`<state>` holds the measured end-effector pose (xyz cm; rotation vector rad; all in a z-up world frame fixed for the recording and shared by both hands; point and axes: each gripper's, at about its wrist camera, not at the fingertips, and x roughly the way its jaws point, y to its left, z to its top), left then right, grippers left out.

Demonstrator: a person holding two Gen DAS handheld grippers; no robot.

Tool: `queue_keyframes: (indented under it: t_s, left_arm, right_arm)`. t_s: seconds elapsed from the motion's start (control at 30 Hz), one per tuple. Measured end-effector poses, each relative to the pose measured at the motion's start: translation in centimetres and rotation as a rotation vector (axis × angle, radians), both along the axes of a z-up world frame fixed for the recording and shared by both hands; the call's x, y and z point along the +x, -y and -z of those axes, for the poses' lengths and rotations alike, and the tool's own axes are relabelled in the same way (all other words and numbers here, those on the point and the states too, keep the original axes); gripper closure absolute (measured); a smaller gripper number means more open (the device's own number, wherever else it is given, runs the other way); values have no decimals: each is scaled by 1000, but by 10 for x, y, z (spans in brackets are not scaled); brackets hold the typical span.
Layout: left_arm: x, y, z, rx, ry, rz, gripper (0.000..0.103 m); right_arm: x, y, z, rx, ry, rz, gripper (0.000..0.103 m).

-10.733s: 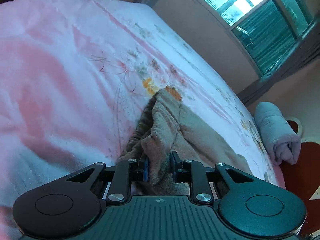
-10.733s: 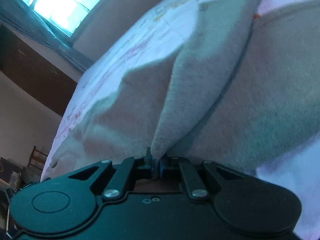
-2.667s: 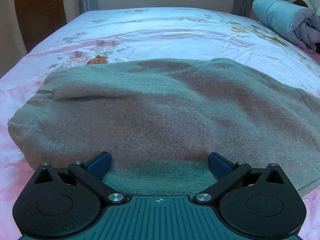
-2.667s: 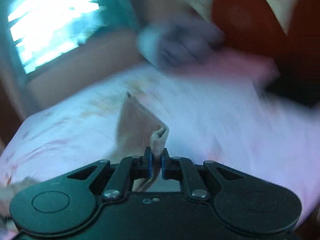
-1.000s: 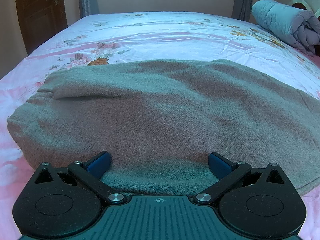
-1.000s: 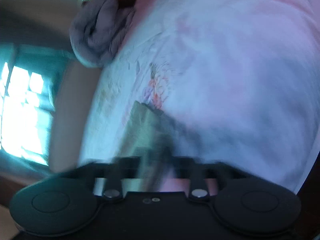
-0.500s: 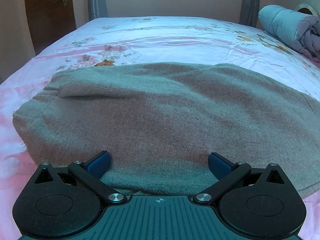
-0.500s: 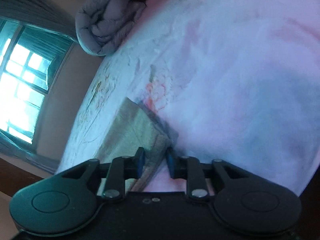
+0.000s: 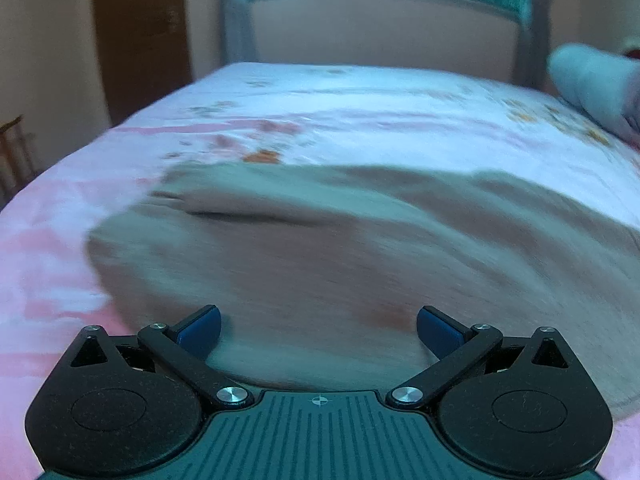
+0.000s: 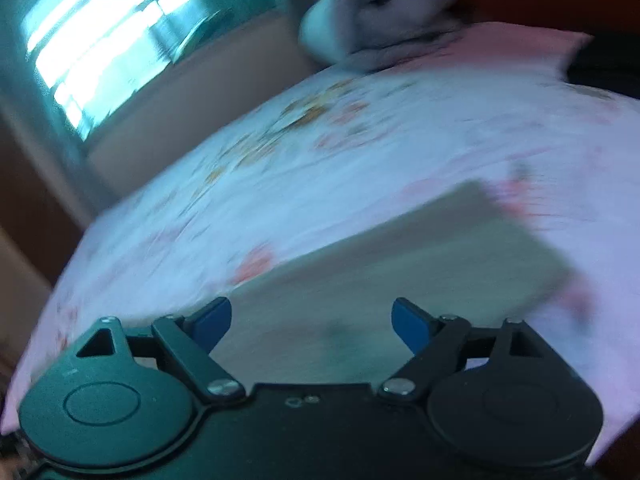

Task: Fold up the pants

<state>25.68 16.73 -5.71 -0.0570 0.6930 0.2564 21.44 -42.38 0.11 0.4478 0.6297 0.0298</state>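
The grey-brown pants (image 9: 320, 248) lie flat on the pink floral bed sheet (image 9: 360, 120), spread across the left wrist view; the picture is motion-blurred. My left gripper (image 9: 319, 330) is open and empty, just above the pants' near edge. In the right wrist view one end of the pants (image 10: 420, 256) lies flat on the sheet (image 10: 320, 152). My right gripper (image 10: 311, 322) is open and empty over that end, with nothing between its fingers.
A rolled grey quilt (image 9: 592, 84) sits at the head of the bed on the right; it also shows in the right wrist view (image 10: 380, 20). A window (image 10: 108, 44) and wall lie beyond the bed. A brown door (image 9: 140, 48) stands at the left.
My right gripper has opened and let go of the pants' end, which now lies flat. My left gripper, still open, has pulled back and tilted up a little.
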Motion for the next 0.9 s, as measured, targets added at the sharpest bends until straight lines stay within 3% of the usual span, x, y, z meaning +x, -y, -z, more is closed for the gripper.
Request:
queue_keyframes:
  t_s: [0.07, 0.13, 0.2, 0.23, 0.3, 0.37, 0.43, 0.5, 0.57, 0.67, 0.73, 0.77, 0.8, 0.9]
  left_arm:
    - [-3, -24, -5, 1, 13, -52, 0]
    - [-2, -50, -9, -27, 24, -79, 0]
    - [3, -65, -14, -68, 29, -67, 0]
    - [5, -66, -17, -65, 36, -69, 0]
    - [3, -67, -30, -14, 80, -108, 0]
    - [-1, -80, -36, -32, 109, -137, 0]
    - [6, -96, -29, -36, 64, -172, 0]
    - [13, -114, -14, -34, 6, -233, 0]
    - [16, -128, 3, -84, -52, -260, 0]
    - [13, -137, 18, -168, -37, -283, 0]
    - [10, -136, 20, -162, -26, -283, 0]
    - [8, -134, 21, -149, -25, -278, 0]
    - [6, -134, 22, -146, -22, -276, 0]
    - [4, -137, 21, -156, -13, -278, 0]
  right_arm:
    - [21, -39, -3, -52, -5, -89, 24]
    - [42, -83, -4, -95, -5, -203, 33]
    - [67, -133, -4, -148, -12, -318, 53]
    - [81, -162, -3, -176, -14, -381, 57]
    - [97, -205, -3, -207, -4, -466, 57]
    - [110, -246, -1, -239, 9, -544, 58]
    - [125, -278, 0, -229, 19, -613, 61]
    - [141, -305, 4, -217, 12, -650, 65]
    - [160, -330, 10, -165, -8, -683, 70]
    - [180, -360, 26, -121, -34, -741, 77]
    - [190, -379, 39, -151, -62, -754, 84]
    - [197, -383, 45, -185, -81, -735, 103]
    - [201, -381, 49, -203, -95, -705, 103]
    - [215, -357, 55, -117, -119, -665, 103]
